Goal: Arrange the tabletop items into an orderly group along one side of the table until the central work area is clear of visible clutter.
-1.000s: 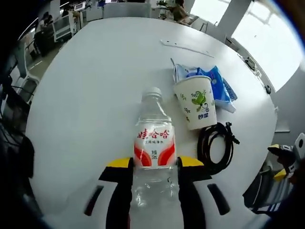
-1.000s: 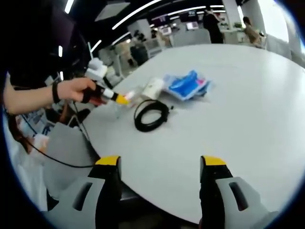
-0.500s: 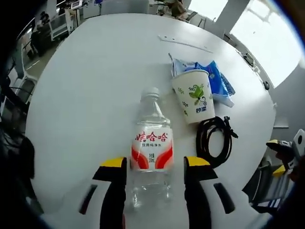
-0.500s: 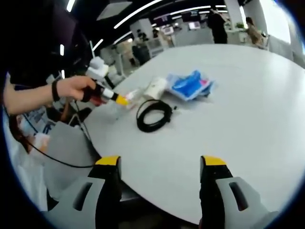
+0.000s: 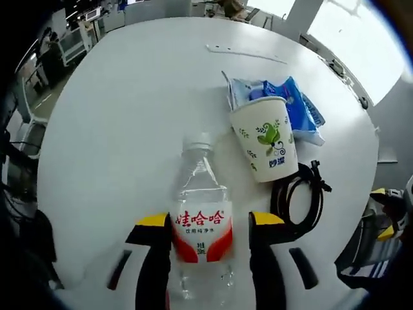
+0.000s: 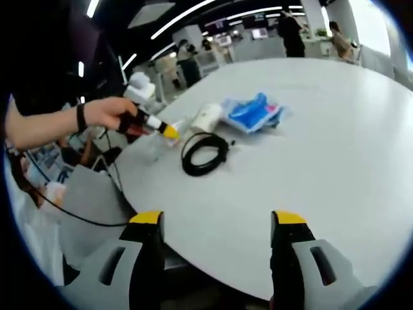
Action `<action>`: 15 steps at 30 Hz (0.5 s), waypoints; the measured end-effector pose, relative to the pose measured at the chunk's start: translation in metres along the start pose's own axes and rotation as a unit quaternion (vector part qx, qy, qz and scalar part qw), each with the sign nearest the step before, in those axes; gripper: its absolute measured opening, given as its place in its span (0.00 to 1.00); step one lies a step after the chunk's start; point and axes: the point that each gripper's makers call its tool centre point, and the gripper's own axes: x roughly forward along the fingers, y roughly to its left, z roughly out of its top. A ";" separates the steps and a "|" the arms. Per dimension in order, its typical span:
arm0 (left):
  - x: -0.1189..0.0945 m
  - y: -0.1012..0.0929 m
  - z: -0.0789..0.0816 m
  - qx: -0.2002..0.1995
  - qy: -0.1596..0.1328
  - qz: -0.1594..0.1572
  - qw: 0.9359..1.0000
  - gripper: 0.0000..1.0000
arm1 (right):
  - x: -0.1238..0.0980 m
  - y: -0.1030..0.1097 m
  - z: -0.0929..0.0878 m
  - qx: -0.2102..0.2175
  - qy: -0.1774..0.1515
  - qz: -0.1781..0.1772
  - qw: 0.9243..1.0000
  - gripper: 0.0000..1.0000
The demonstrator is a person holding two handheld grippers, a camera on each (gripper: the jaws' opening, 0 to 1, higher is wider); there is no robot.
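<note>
A clear water bottle [image 5: 200, 226] with a red and white label stands between my left gripper's [image 5: 211, 223] jaws, cap pointing away. The jaws are open, with a gap on the bottle's right side. Just right of the bottle is a white paper cup [image 5: 266, 139] with a green print, and behind the cup a blue packet [image 5: 297, 110]. A coiled black cable [image 5: 300, 200] lies nearer. In the right gripper view, a hand holds the left gripper [image 6: 169, 132] by the bottle [image 6: 157, 147], near the cup [image 6: 208, 117], packet [image 6: 253, 111] and cable [image 6: 205, 154]. My right gripper [image 6: 219, 223] hangs open over the near table edge.
The round white table [image 5: 129, 110] stretches away bare beyond the items, apart from a thin white strip [image 5: 245, 53] at its far side. Chairs and desks ring the table. A black cord [image 6: 71, 213] trails below the hand at the table's edge.
The left jaws have opened off the bottle and stayed apart. The left gripper view has shifted, so the bottle now sits lower between the jaws. The right gripper is almost still.
</note>
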 end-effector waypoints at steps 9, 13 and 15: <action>0.005 0.007 0.004 -0.004 0.000 0.001 1.000 0.39 | -0.001 -0.004 -0.002 0.004 0.002 -0.002 1.000 0.65; 0.004 0.004 0.002 -0.018 -0.005 -0.013 1.000 0.38 | 0.000 -0.005 -0.003 0.005 0.003 -0.002 1.000 0.65; 0.003 0.003 0.001 -0.028 -0.009 -0.020 0.999 0.37 | 0.001 -0.005 -0.003 0.004 0.003 -0.002 1.000 0.65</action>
